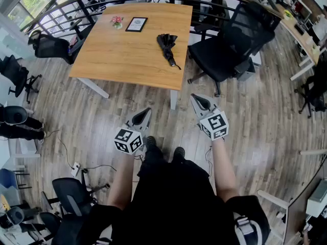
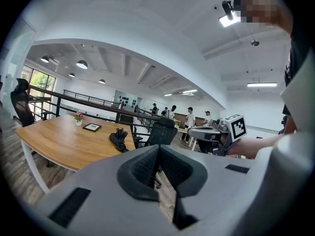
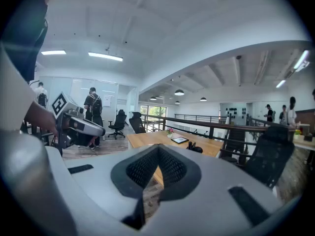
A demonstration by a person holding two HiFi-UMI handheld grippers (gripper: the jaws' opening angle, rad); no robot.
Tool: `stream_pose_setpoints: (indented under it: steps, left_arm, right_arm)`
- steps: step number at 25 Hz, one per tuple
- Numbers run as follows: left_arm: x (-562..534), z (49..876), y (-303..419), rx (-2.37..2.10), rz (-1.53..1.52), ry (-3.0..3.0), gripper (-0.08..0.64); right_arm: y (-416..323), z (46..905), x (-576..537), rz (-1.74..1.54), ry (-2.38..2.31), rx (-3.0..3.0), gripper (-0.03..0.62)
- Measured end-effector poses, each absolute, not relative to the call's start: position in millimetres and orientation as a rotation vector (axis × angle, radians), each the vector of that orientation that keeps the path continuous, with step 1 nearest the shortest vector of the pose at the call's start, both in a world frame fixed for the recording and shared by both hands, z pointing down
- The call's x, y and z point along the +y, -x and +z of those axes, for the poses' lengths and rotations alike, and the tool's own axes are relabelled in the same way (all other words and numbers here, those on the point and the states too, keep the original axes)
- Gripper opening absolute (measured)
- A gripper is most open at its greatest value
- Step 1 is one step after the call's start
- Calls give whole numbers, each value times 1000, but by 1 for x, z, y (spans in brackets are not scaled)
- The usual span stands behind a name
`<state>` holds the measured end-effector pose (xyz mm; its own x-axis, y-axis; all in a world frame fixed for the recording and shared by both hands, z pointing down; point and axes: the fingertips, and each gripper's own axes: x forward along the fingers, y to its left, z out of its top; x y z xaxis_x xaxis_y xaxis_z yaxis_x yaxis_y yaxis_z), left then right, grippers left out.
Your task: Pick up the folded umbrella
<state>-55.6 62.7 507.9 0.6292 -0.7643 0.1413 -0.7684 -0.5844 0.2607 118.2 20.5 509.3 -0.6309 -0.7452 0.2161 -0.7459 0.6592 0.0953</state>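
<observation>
The folded black umbrella [image 1: 167,47] lies on the right part of the wooden table [image 1: 112,55], handle toward the near edge. It shows small in the left gripper view as the umbrella [image 2: 119,139] and in the right gripper view as the umbrella [image 3: 194,148]. My left gripper [image 1: 146,111] and right gripper [image 1: 195,98] hang in front of me over the floor, well short of the table. Both are shut with nothing between the jaws. In its own view the left gripper [image 2: 158,149] has its pads together, and so does the right gripper [image 3: 158,150].
A black office chair [image 1: 230,42] stands at the table's right side. A small flower pot [image 1: 117,22] and a framed card [image 1: 136,24] sit at the table's far edge. A railing [image 1: 76,6] runs behind it. More chairs [image 1: 48,46] stand left. People stand in the distance.
</observation>
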Motion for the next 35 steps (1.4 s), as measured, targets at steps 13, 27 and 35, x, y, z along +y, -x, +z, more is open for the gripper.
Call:
stream_pose_setpoints:
  steps: [13, 27, 35]
  left_arm:
    - [62, 492, 46, -1220, 16, -2601, 26]
    - [52, 498, 37, -1238, 49, -2593, 26]
    - [49, 503, 38, -1270, 72, -2591, 26]
  right_arm:
    - [-111, 516, 37, 18, -1165, -2627, 8]
    - [-118, 525, 28, 32, -1152, -2625, 8]
    - [-107, 530, 34, 2, -1086, -2626, 8]
